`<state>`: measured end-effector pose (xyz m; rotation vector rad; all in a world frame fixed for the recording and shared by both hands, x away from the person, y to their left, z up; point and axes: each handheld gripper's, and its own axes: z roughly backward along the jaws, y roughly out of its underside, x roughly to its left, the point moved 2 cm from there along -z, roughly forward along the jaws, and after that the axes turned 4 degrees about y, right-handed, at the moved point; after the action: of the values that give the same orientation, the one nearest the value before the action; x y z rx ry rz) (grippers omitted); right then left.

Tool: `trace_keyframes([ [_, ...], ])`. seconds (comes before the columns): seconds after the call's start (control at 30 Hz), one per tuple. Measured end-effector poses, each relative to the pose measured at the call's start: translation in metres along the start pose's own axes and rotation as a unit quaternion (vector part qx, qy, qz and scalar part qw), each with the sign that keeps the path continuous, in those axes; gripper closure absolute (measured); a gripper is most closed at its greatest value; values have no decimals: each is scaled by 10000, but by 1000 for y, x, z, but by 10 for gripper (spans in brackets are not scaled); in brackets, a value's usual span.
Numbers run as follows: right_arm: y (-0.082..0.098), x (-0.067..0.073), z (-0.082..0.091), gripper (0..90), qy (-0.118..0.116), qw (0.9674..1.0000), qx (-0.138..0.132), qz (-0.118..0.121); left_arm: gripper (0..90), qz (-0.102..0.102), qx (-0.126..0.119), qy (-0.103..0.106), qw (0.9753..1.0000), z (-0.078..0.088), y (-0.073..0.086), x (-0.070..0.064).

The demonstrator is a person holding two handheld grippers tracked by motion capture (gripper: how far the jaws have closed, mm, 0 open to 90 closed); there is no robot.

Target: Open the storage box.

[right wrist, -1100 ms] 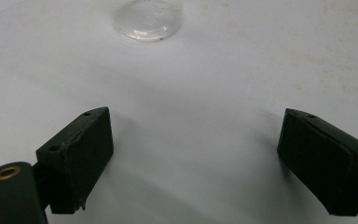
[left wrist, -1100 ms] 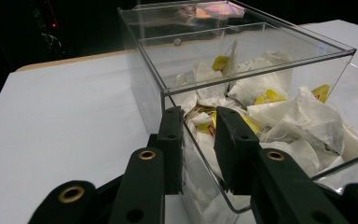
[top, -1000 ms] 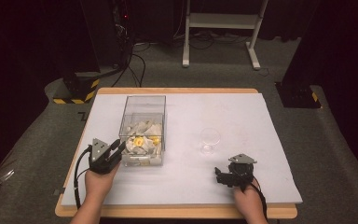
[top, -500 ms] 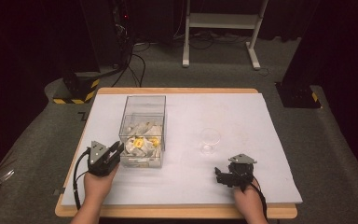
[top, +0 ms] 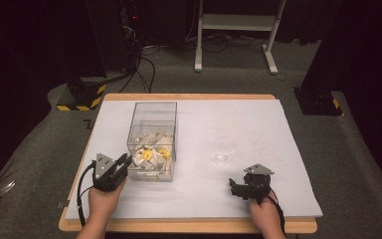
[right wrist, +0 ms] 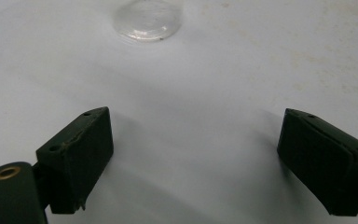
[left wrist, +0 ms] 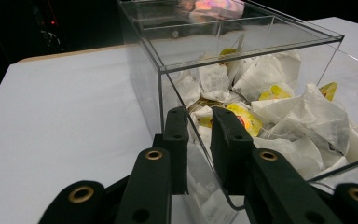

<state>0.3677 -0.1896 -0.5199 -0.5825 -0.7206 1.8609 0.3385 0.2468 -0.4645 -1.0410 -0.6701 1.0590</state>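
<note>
A clear plastic box [top: 152, 141], square-cornered and open-topped, stood left of the middle of the table [top: 258, 124], its glossy thin walls showing a heap of tea bags [top: 149, 154] inside. The bags were crumpled white paper sachets, some with yellow tags, piled loosely against the near wall and filling the lower part of the box. In the left gripper view the box's [left wrist: 233, 51] near corner rose just ahead of the jaws, and the tea bags [left wrist: 279, 112] lay behind the transparent pane.

The left gripper [top: 123, 163], black with a grey three-cornered plate on top, sat at the box's near left corner. Its jaws had just been closing and stood pressed in on the thin near wall, one blunt black pad outside the box and the other inside, pinching the clear pane between them, as the left gripper [left wrist: 199, 140] showed in its own view.

The table was covered by a smooth, matt white sheet with a wooden edge showing around it. To the right of the box, well apart from it, stood a small clear glass [top: 224, 148] with a round foot.

The right gripper [top: 235, 188] rested low over the sheet near the table's front right, short of the glass. Its jaws were spread wide with nothing between them but bare white surface; the right gripper [right wrist: 193, 149] looked towards the round glass [right wrist: 147, 21] ahead.
</note>
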Motion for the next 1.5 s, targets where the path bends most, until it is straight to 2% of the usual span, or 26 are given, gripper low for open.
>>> trace_keyframes([
  [0.93, 0, 0, 0, 105, 0, 10000, -2, 2, 773, -31, 13, 13, 10000, 20, 9, -9],
  [1.1, 0, 0, 0, 105, 1, 10000, -1, 3, 785, -104, 3, -4, 9999, 24, 9, -10],
  [1.33, 0, 0, 0, 105, 1, 10000, -3, 5, 751, -135, 86, -68, 9998, 17, 8, -10],
  [1.5, 0, 0, 0, 105, 1, 10000, 6, 2, 744, -67, 99, -52, 9999, 16, 8, -10],
])
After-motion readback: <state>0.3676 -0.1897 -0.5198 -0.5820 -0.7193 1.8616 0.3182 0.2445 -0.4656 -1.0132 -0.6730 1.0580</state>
